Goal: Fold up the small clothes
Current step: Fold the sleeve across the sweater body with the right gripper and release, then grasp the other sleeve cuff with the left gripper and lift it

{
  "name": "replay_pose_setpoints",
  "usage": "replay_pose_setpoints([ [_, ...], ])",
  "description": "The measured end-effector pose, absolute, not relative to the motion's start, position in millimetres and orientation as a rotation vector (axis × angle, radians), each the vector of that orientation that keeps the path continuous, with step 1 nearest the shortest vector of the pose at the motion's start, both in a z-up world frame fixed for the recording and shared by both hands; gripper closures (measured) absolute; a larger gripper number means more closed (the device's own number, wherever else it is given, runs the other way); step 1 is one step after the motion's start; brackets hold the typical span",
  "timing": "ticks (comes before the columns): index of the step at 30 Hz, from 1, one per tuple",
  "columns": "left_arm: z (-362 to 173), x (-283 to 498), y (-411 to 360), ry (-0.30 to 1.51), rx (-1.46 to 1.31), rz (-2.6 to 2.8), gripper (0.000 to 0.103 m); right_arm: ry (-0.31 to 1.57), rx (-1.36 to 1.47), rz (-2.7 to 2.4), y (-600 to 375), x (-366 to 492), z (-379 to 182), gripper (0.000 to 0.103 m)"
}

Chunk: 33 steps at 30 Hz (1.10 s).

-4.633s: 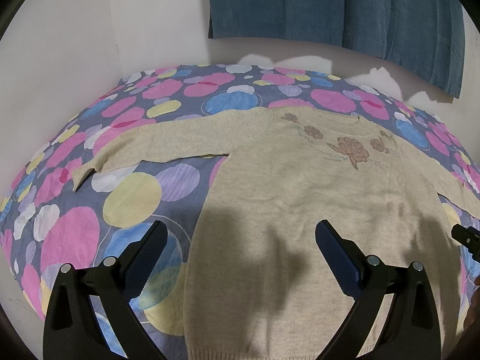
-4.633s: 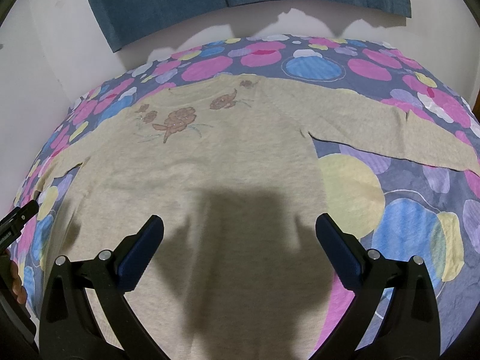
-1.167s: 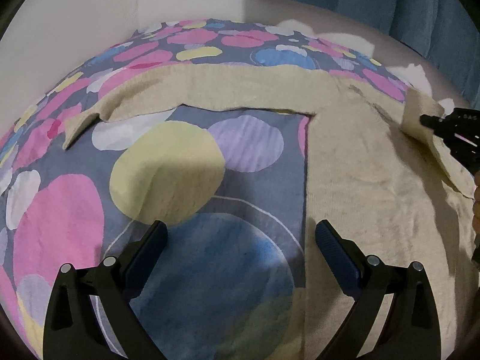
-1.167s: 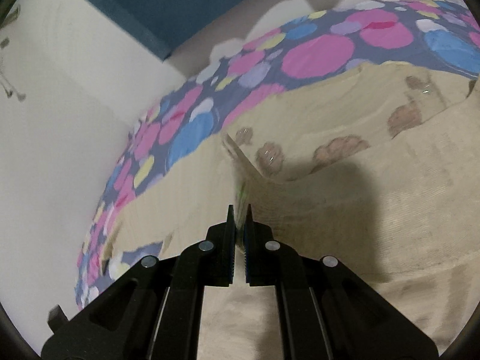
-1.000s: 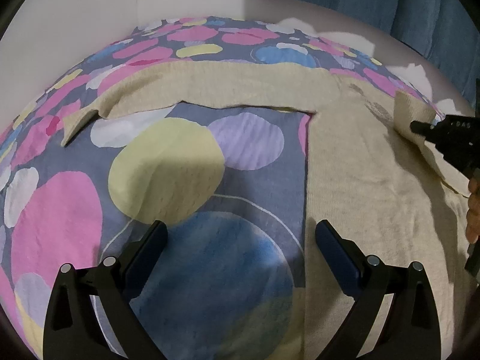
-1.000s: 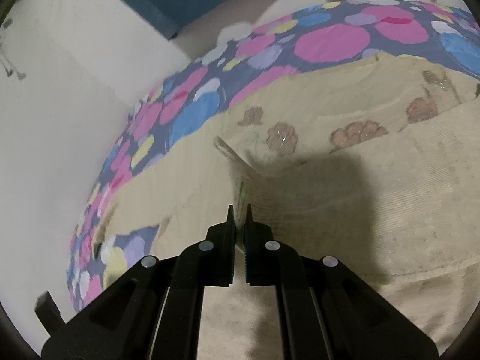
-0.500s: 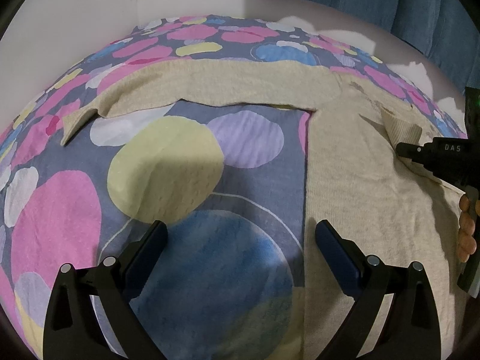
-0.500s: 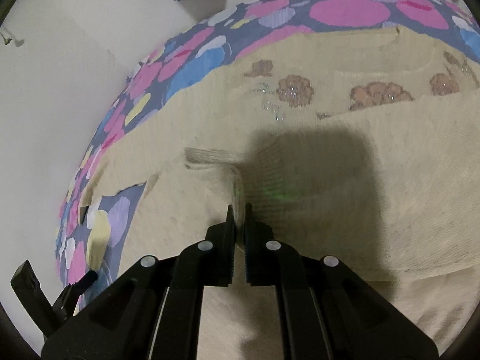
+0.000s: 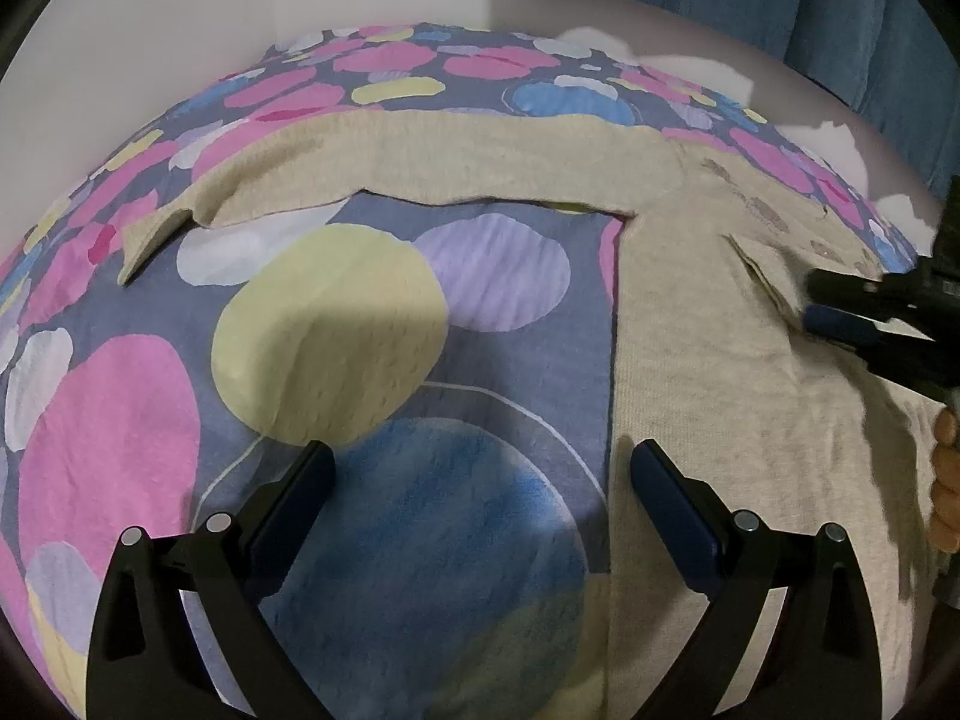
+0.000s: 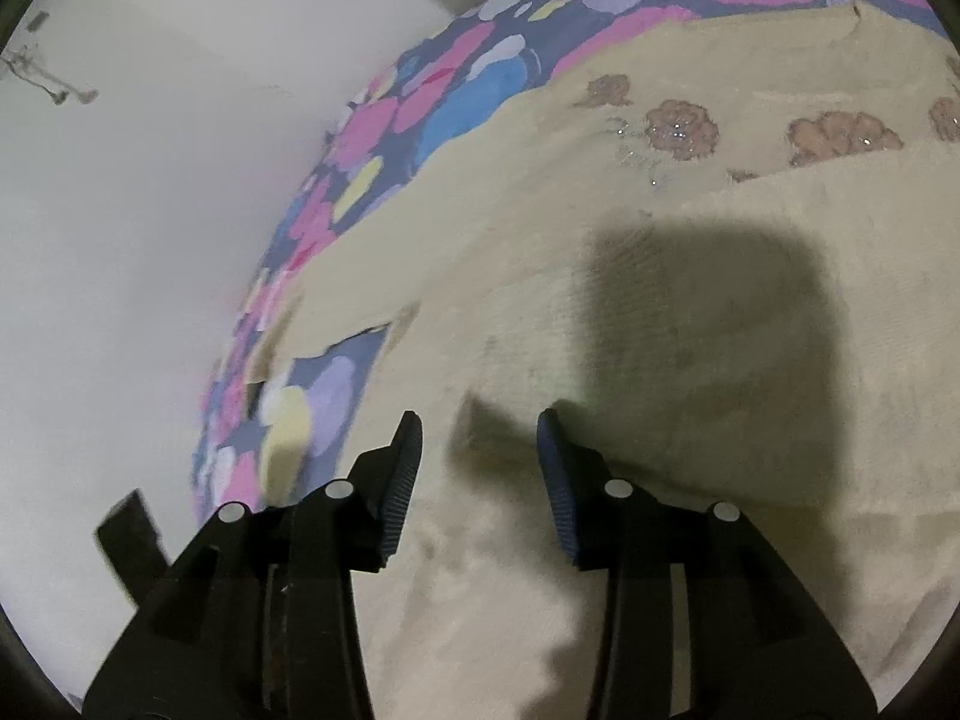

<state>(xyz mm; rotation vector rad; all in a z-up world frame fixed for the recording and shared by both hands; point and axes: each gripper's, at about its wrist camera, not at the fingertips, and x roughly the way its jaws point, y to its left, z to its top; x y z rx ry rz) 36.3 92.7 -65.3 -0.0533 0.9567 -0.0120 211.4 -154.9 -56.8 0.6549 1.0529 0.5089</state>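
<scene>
Presently catalogued: one beige knitted sweater with brown flower embroidery near the neckline (image 9: 708,360), lying face up on a grey bedspread printed with pink, blue and yellow circles (image 9: 336,360). Landmark for all that follows is that embroidery. One sleeve (image 9: 774,276) lies folded across the sweater's body just below the embroidery, its ribbed cuff resting flat on the knit; the other sleeve (image 9: 420,165) stretches straight out from the shoulder, away from the embroidery, over the bedspread, its cuff turned down at the far end. Right gripper (image 10: 480,474): tongs parted, nothing between them, poised low over the folded sleeve just below the embroidery; the cuff sits free of its pads. Left gripper (image 9: 480,492): tongs spread wide, empty, hovering over the bedspread beside the sweater's side seam, well apart from the embroidery. Step in hand, by judgement: first sleeve laid in and released. The next move likely calls for the left gripper to reach the outstretched cuff, pinch it, and carry it over the body toward the embroidery, keeping the laid sleeve undisturbed.
</scene>
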Motion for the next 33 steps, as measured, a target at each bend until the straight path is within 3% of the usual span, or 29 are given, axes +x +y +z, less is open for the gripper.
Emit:
replay_pose_setpoints([
  [3, -66.1, 36.3, 92.6, 0.960, -0.054, -0.013, 0.005, 1.001, 0.723, 0.504, -187.5, 190.3, -44.9, 0.062],
  [9, -67.6, 36.3, 91.8, 0.966, -0.051, -0.011, 0.005, 0.853, 0.808, 0.339, -288.9, 132.9, -34.9, 0.047],
  [16, -69.8, 39.1, 88.3, 0.986, -0.025, -0.001, 0.005, 0.787, 1.010, 0.190, -378.4, 80.5, -73.4, 0.011],
  [19, -69.8, 39.9, 87.8, 0.991, -0.021, -0.003, 0.005, 0.692, 0.943, 0.291, -379.8, 72.5, -74.3, 0.010],
  [25, -61.1, 40.0, 104.2, 0.986, -0.114, -0.062, 0.005, 0.698, 0.861, 0.292, -366.1, 74.0, -74.7, 0.005],
  [33, -52.8, 59.1, 195.0, 0.933, -0.435, -0.045, 0.005, 0.714, 0.831, 0.284, -361.8, 76.7, -75.0, 0.003],
])
